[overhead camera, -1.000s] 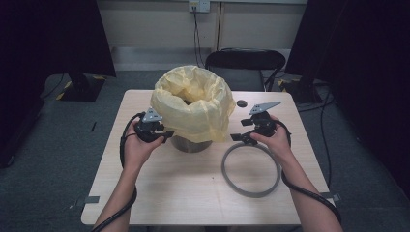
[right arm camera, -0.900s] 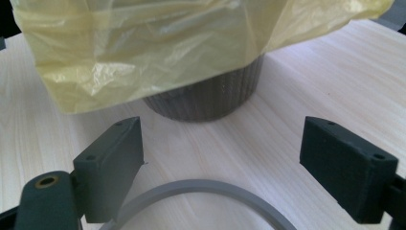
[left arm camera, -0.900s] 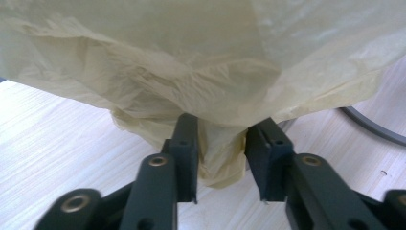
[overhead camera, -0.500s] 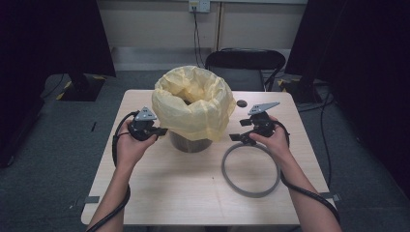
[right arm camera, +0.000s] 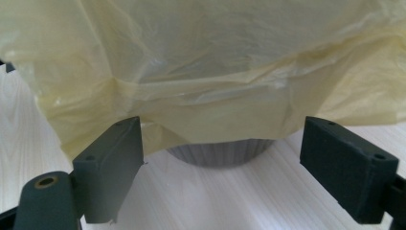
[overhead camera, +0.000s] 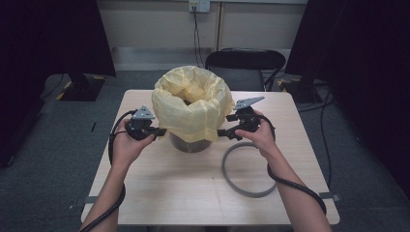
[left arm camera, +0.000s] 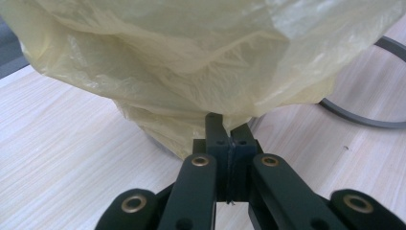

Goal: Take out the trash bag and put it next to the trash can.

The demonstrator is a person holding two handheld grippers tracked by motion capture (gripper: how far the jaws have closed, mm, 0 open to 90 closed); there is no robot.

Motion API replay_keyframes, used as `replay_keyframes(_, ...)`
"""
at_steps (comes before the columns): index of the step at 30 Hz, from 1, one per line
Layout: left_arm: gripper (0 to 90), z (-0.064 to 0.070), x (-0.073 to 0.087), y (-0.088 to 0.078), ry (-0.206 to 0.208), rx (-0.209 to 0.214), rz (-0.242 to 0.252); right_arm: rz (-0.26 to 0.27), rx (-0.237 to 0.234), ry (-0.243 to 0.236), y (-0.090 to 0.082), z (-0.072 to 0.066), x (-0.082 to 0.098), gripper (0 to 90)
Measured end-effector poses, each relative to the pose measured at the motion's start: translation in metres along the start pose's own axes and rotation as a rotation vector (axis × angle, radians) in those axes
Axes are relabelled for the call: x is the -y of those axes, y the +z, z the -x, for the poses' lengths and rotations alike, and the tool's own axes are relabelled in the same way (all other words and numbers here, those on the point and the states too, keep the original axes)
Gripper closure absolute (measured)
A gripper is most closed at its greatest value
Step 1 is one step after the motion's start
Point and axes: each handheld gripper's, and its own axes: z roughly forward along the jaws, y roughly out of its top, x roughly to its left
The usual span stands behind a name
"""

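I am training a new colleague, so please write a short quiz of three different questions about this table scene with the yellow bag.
1. True or false: the right gripper has its jaws spread wide in front of the yellow bag.
2. Multiple choice: where does the grey ring lie? A) inside the bag; B) flat on the table, beside the bin; C) on the black chair.
3. Fill the gap: in the left gripper view, the left gripper has its jaws pressed ____ at the bag's lower edge.

Key: 1 true; 2 B; 3 together.
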Motion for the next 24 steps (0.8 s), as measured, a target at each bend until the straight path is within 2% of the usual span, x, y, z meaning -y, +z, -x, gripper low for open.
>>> replay_keyframes(2,90.0,-0.002,0.001,-0.003,0.0,-0.003,-0.001,-0.001,-0.015,0.006,0.003,-0.001,-0.003,15.2)
replay_keyframes(4,90.0,-0.003,0.002,-0.006,-0.021,0.003,0.017,-0.001,-0.026,0.004,0.005,-0.002,-0.005,16.5)
replay_keyframes(5,90.0,-0.003,0.002,-0.007,-0.016,0.004,0.015,-0.002,-0.028,0.001,0.005,-0.003,-0.007,18.0)
replay_keyframes(11,90.0,-0.002,-0.001,-0.007,-0.038,0.007,0.033,0.001,-0.044,0.008,0.008,-0.004,-0.008,31.7)
replay_keyframes(13,90.0,-0.001,-0.002,-0.007,-0.041,0.015,0.042,0.008,-0.072,0.013,0.01,-0.004,-0.008,35.8)
replay_keyframes(15,90.0,-0.001,-0.003,-0.006,-0.045,0.017,0.046,-0.005,-0.064,0.011,0.012,-0.004,-0.008,37.3)
replay_keyframes(17,90.0,0.0,-0.004,-0.006,-0.044,0.018,0.046,-0.018,-0.063,0.013,0.012,-0.003,-0.007,42.9)
replay_keyframes(24,90.0,0.0,-0.002,-0.005,-0.059,0.028,0.049,-0.028,-0.053,0.072,0.012,-0.001,-0.008,54.9)
